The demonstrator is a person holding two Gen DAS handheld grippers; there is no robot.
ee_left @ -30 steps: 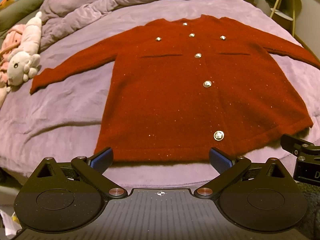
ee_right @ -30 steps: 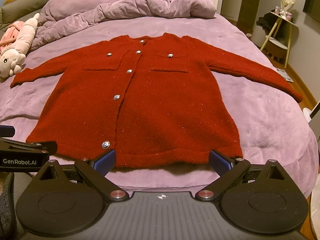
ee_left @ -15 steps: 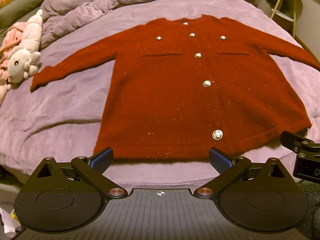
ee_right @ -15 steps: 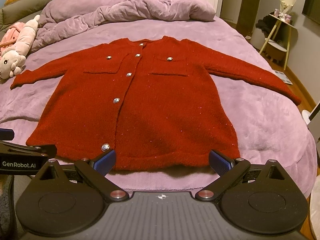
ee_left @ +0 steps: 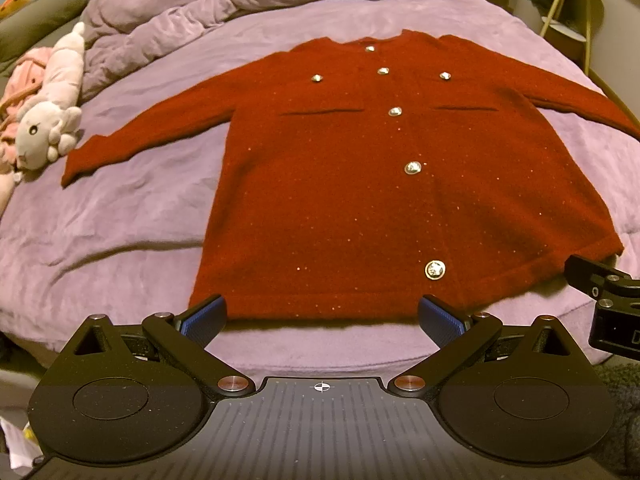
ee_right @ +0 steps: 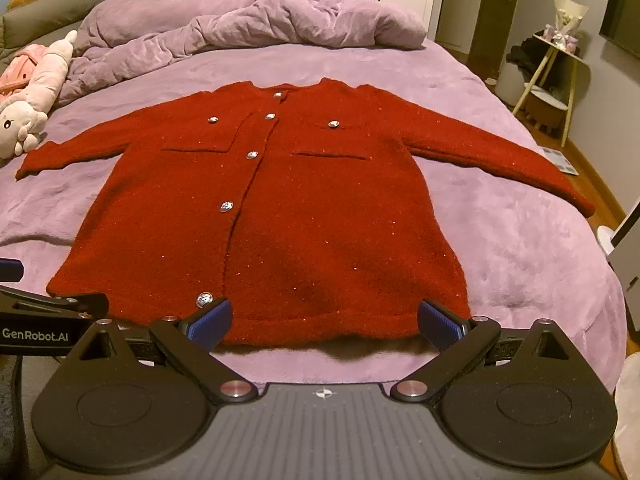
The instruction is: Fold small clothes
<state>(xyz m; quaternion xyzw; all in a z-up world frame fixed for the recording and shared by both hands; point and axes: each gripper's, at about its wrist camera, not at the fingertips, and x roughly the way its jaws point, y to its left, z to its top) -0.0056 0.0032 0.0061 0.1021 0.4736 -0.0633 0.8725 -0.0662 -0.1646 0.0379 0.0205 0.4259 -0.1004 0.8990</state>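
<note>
Cardigan flat on bed, both grippers wide apart at its hem

Cardigan (ee_left: pixel 360 184), red with silver buttons, lies face up and buttoned on the purple bed (ee_left: pixel 120 216), filling the centre of both frames. Its collar points to the top of the frame and its hem runs along the lower middle. Both sleeves spread outward: one reaches toward the left edge of the frame, the other toward the right edge. Two chest pockets sit on either side of the button row.

The left gripper (ee_left: pixel 322 316) sits at the bottom of the left wrist view with its blue pads spread wide. The pads are at the hem line, one near the hem's left corner and one below the lowest button (ee_left: pixel 435 270); whether they touch the cloth cannot be told. It holds nothing.

The right gripper (ee_right: pixel 324 318) is likewise spread wide and holds nothing, its pads in front of the right half of the hem.

A rumpled duvet (ee_right: pixel 248 24) is heaped at the top of the frame, and a plush toy (ee_left: pixel 48 120) lies at the left edge, near the sleeve's cuff.
</note>
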